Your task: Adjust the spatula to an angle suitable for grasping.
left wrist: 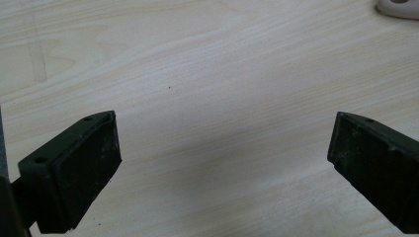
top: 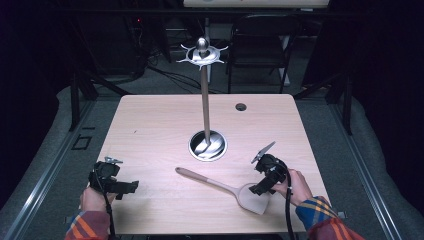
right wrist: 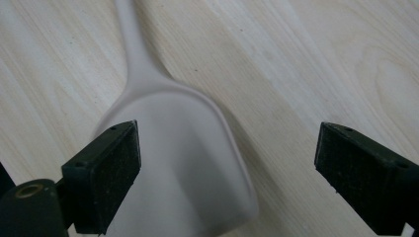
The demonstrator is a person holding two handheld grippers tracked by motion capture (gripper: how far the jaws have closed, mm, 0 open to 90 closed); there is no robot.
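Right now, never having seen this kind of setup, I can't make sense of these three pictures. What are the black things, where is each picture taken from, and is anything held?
A person sits at a wooden table, holding a hand-operated gripper in each hand. The high view looks down from above. The other two come from cameras riding on the grippers, looking along their black jaws. On the table lie a spatula and a metal stand with hooks on top. The left gripper is open over bare wood. The right gripper is open above the spatula's blade. Nothing is held.
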